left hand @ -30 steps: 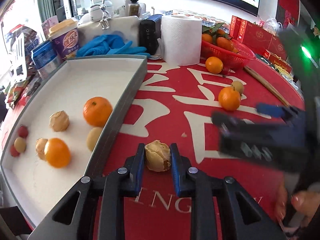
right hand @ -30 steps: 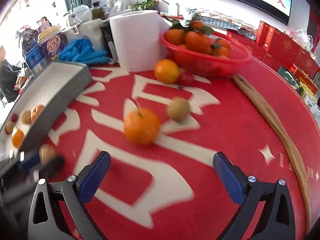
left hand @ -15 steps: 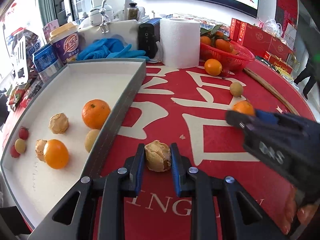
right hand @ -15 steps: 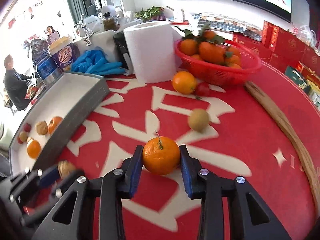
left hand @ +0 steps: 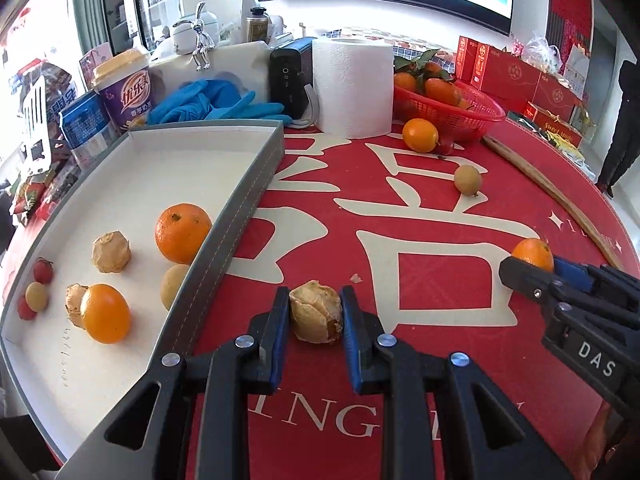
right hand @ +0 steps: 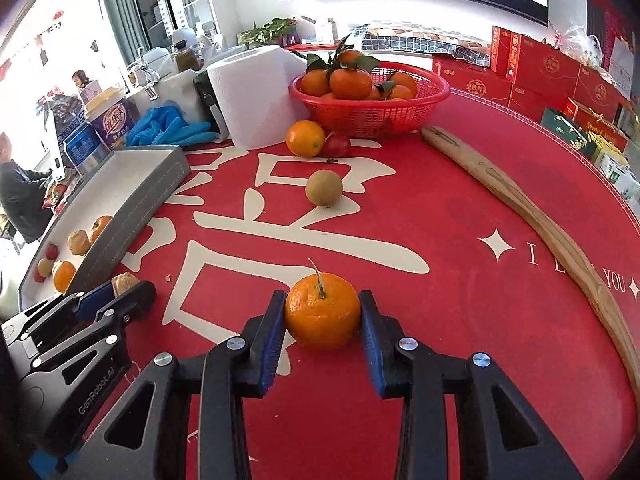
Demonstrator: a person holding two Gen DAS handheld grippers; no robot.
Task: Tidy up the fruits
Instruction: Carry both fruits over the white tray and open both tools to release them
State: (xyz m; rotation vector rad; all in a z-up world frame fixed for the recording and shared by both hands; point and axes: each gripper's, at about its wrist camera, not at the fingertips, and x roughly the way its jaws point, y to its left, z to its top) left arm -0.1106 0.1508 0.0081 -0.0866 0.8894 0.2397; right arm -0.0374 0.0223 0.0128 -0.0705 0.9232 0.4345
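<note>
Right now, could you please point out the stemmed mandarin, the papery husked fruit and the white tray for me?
stemmed mandarin (right hand: 322, 312): right wrist view, centre of its peel.
papery husked fruit (left hand: 316, 312): left wrist view, middle of its husk.
white tray (left hand: 236, 216): left wrist view, its grey side wall.

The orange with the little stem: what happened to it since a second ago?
The right gripper reached the stemmed orange, which lay free on the red mat, and shut on it. The left gripper stayed clamped on the papery husk fruit; the tray fruits kept still.
</note>
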